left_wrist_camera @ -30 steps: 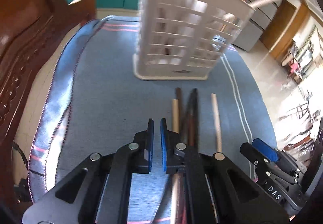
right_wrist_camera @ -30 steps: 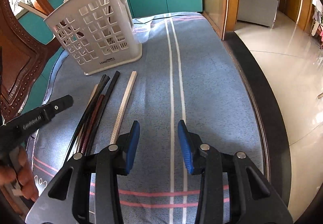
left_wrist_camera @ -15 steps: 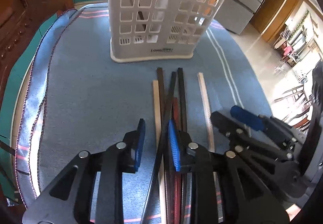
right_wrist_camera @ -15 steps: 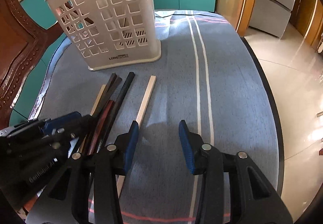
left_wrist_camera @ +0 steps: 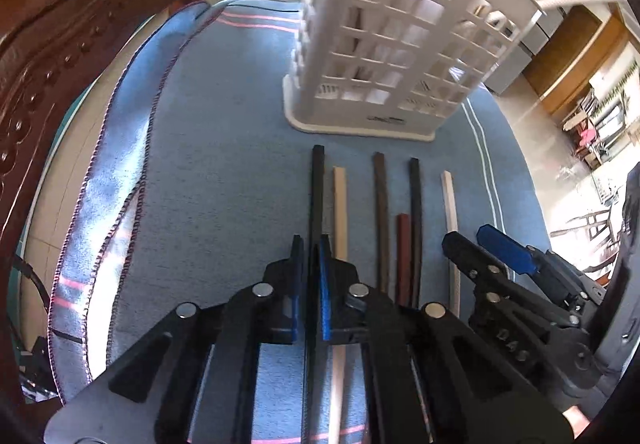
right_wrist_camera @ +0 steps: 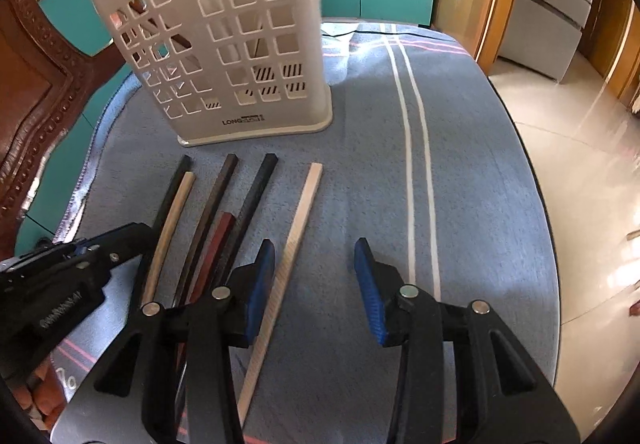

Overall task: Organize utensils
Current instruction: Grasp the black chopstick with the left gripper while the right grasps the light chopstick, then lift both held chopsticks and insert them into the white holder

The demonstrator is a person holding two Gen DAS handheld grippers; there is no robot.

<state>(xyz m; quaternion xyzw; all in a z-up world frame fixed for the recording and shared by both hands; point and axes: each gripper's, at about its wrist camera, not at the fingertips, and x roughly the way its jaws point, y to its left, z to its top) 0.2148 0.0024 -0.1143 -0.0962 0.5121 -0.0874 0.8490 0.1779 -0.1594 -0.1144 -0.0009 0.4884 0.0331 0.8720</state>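
Since the earlier frame the left hand-held gripper (left_wrist_camera: pixel 311 250) is closed onto the black chopstick (left_wrist_camera: pixel 317 188), beside five others before the basket (left_wrist_camera: pixel 384 44); the right hand-held gripper (right_wrist_camera: pixel 314 270) is held open.

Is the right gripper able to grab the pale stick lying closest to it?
Probably yes. The right gripper is open, and the pale stick lies apart from the darker sticks, just beside its left finger. A small shift sideways should bracket it.
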